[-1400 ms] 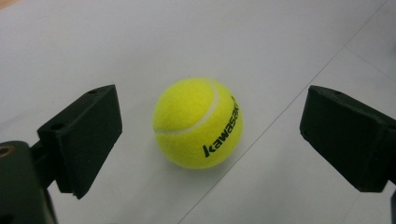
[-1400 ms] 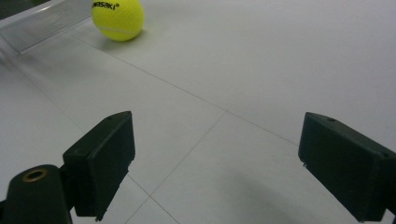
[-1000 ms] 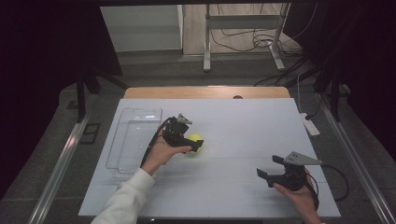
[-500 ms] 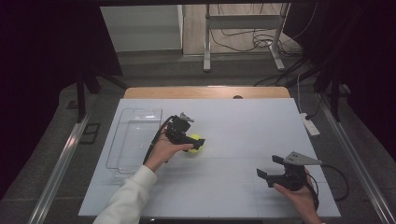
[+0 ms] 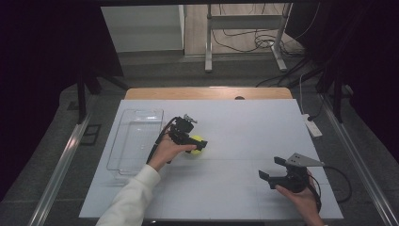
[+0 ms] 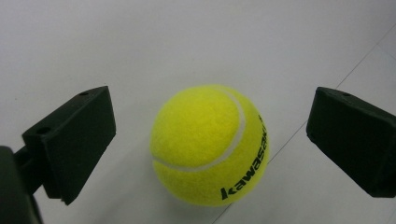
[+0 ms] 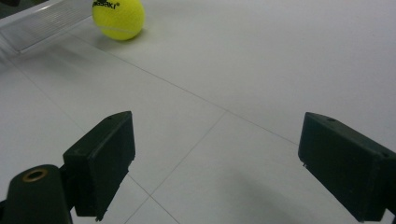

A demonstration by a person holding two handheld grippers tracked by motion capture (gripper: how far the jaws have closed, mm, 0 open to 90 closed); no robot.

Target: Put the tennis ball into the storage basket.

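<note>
My left gripper [image 6: 210, 140] is spread wide around the yellow tennis ball [image 6: 209, 144], jaws clear of it on both sides. The ball rests mid-table [image 5: 244, 122], just right of the clear plastic tray [image 5: 136, 139]. My right gripper [image 5: 272, 172] gapes empty, near right.

a white rectangular tabletop [image 5: 244, 122], crossed by thin seam lines, with a strip of bare wood along its far edge. on it rest a clear plastic rectangular tray [image 5: 135, 139] near the left side and a yellow-green felt tennis ball [image 5: 195, 143] lettered "kawasaki", just right of the tray.
</note>
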